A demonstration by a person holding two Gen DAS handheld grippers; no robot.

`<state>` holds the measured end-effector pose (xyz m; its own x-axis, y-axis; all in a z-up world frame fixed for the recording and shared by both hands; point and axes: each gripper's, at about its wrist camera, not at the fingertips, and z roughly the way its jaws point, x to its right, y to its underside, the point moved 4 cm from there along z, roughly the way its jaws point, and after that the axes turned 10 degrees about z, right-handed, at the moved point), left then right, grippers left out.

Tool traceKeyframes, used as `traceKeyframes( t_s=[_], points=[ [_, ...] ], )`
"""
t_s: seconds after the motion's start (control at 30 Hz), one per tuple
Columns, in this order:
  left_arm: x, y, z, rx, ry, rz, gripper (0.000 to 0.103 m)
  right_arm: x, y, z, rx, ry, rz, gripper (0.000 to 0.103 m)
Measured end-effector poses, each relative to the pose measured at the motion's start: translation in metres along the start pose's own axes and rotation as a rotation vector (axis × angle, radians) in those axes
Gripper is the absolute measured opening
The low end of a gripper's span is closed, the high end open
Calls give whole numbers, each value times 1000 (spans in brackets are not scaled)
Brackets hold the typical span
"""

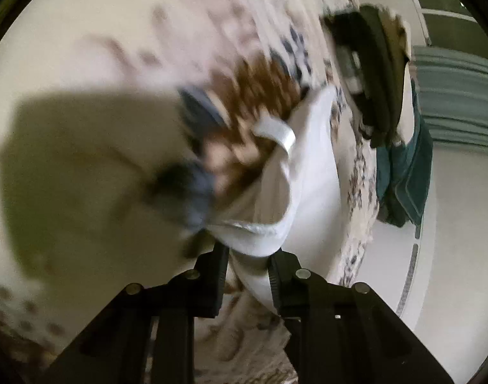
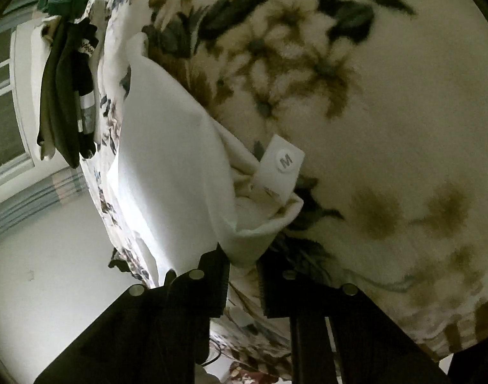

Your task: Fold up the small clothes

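White cloth [image 2: 167,166] is what I have in both grips: a small white garment with a size tag [image 2: 284,163] marked M showing near its bunched edge. My right hand-held gripper [image 2: 242,276] has its fingers pinched on a rolled corner of the white garment, which bulges out just above the pads. My left hand-held gripper [image 1: 248,275] is clamped on another edge of the same garment [image 1: 276,198], the fabric running down between its two fingers. I see the garment lifted, hanging over a bed covered by a cream blanket [image 2: 388,112] printed with dark leaves and brownish flowers. Farther off, at the blanket's edge, I make out a pile of dark folded clothes [image 2: 68,102] and a green piece [image 1: 407,172] beside it. Left view is blurred, so the pattern there smears.
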<state>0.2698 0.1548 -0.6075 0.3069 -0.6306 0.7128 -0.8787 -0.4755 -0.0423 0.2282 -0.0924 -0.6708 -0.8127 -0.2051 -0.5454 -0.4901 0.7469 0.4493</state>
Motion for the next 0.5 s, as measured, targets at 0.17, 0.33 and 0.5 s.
traceKeyframes(
  t_s=[0.17,0.33,0.5],
  points=[
    [-42,-34,-45,87,-82,-30,17,6,-9,-6,-4,3,6,15],
    [-32,-35,-47,-15,-57,59,48,-1,-9,-13,-53,58,-76,30],
    [-4,-37,-16,-102,25,147,68,-7,-28,-51,6,106,-179,62]
  ],
)
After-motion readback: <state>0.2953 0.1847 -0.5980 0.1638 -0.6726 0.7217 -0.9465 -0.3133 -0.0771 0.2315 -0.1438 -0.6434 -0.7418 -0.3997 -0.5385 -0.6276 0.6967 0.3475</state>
